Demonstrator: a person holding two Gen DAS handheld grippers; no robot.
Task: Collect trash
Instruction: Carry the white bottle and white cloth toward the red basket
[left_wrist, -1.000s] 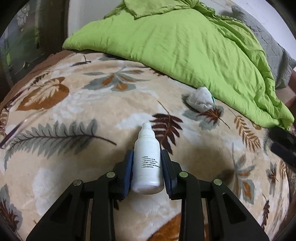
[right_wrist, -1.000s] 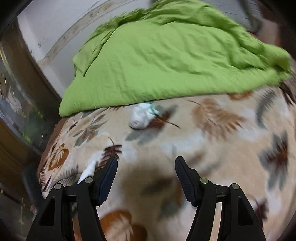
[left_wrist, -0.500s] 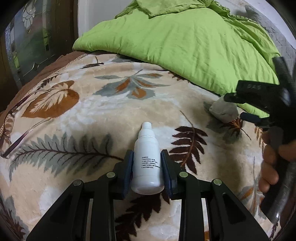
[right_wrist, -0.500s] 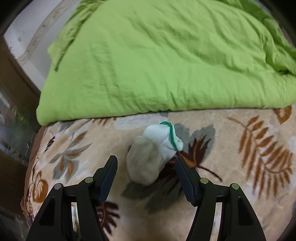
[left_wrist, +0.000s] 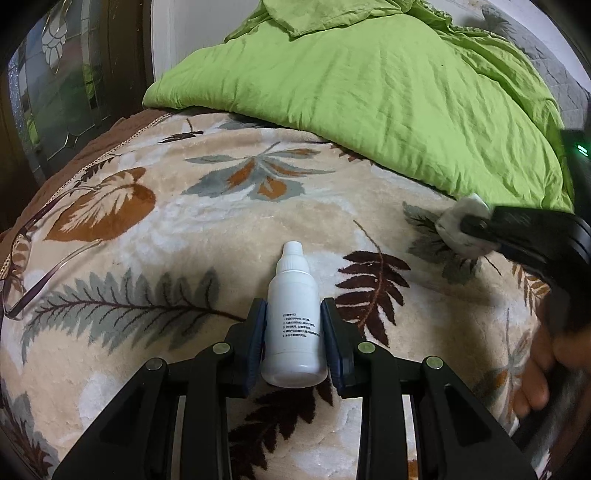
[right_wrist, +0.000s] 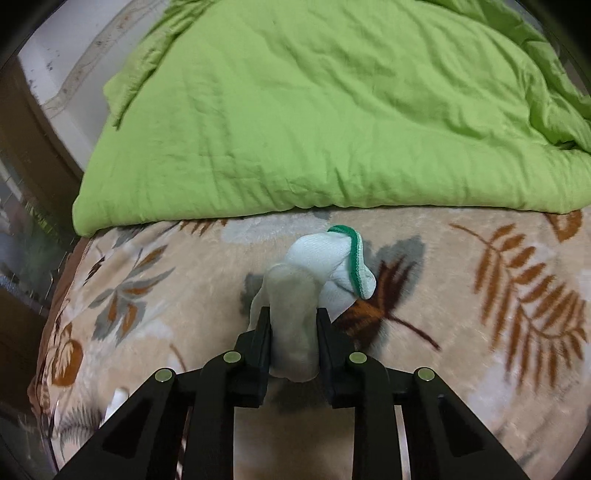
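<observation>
A small white bottle (left_wrist: 293, 325) with printed text is held over the leaf-patterned blanket (left_wrist: 184, 229), my left gripper (left_wrist: 293, 314) shut on its body. A crumpled white sock with a green cuff (right_wrist: 332, 266) lies on the blanket just below the green duvet's edge. My right gripper (right_wrist: 293, 317) is closing its jaws on the sock's near end, and both pads press into the cloth. In the left wrist view the sock (left_wrist: 456, 221) and the right gripper (left_wrist: 471, 227) show at the right edge, with a hand (left_wrist: 535, 373) on the handle.
A rumpled green duvet (left_wrist: 369, 92) (right_wrist: 314, 110) covers the far part of the bed. Eyeglasses (left_wrist: 33, 251) lie on the blanket at the left edge. A dark wooden door with patterned glass (left_wrist: 55, 92) stands beyond the bed's left side.
My right gripper came forward and down to the sock and shut its jaws around it. The left gripper has kept its hold on the bottle and barely moved.
</observation>
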